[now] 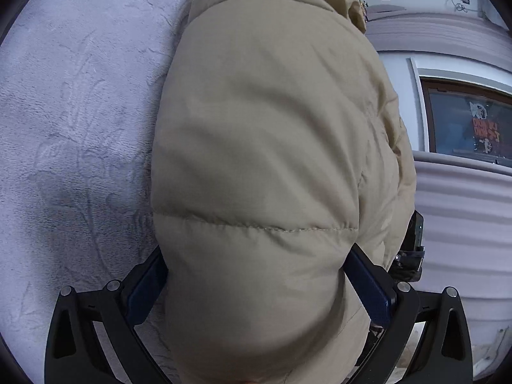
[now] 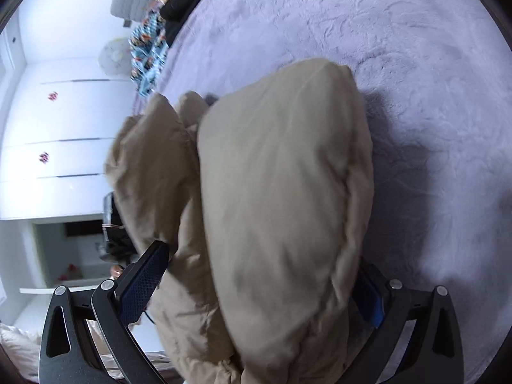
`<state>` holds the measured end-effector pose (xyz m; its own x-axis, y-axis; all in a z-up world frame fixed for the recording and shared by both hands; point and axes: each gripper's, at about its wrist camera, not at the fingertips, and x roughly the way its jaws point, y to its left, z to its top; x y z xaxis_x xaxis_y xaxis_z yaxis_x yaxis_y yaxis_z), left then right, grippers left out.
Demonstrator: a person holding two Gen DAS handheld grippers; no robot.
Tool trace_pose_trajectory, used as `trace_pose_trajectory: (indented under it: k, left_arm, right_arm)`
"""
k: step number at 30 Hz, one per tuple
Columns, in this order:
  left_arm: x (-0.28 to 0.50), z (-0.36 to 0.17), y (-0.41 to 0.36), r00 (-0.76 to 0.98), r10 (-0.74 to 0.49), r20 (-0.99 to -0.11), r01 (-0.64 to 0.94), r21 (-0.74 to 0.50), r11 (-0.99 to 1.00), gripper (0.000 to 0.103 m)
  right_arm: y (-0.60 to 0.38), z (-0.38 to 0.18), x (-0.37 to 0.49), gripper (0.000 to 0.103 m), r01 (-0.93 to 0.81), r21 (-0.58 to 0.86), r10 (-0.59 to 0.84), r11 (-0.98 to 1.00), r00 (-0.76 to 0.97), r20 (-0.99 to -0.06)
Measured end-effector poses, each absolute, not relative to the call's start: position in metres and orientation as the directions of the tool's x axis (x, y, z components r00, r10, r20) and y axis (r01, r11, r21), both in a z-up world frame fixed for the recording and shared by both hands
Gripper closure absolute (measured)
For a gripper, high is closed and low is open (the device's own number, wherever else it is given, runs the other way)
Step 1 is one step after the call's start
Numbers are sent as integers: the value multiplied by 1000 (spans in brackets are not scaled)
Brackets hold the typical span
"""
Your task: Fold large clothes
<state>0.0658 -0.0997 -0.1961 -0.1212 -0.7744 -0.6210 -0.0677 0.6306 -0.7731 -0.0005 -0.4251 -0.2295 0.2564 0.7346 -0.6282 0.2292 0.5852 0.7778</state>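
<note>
Jacket (image 1: 256, 160), beige, unlabelled, pinched between jaws of left gripper (image 1: 256, 284) and right gripper (image 2: 256, 288).

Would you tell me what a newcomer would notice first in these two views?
A puffy beige jacket fills the middle of both views, bunched between each gripper's blue-padded fingers. Behind it spreads a lilac fleece bedcover, with a black garment at its far edge in the right view.

Left tongs (image 1: 256, 284) grip the beige jacket (image 1: 265, 147) (puffy, quilted).
</note>
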Motion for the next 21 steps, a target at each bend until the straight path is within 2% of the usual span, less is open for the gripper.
trace_pose_trajectory:
  k: [6, 8, 9, 11, 13, 15, 16, 21]
  left_arm:
    - [59, -182, -119, -76, -715, -695, -47, -713, 699, 0]
    - [54, -170, -126, -53, -681, -730, -3, -682, 731, 4]
    - [54, -162, -128, -40, -663, -748, 20, -664, 747, 8]
    - [53, -149, -132, -17, -645, -764, 46, -645, 763, 15]
    - [50, -135, -133, 10, -644, -765, 71, -642, 763, 21]
    - [47, -124, -134, 31, -656, -754, 91, -652, 753, 25]
    - [46, -118, -131, 41, -667, -744, 99, -662, 743, 25]
    - [55, -94, -107, 86, -694, -714, 142, -681, 718, 25]
  right_arm:
    - [-416, -254, 13, 0, 314, 758, 737, 572, 210, -643]
    - [-418, -256, 11, 0, 331, 754, 731, 567, 220, -646]
    - [-418, -256, 9, 3, 339, 751, 729, 566, 219, -648]
    - [-420, -253, 5, 17, 344, 758, 732, 554, 234, -640]
    - [-422, -247, 1, 37, 336, 772, 737, 540, 254, -626]
    - [-420, -236, -2, 47, 310, 785, 740, 536, 274, -614]
    - [-418, -231, -2, 51, 297, 787, 739, 541, 280, -613]
    - [-396, -200, 0, 52, 215, 794, 732, 569, 309, -608]
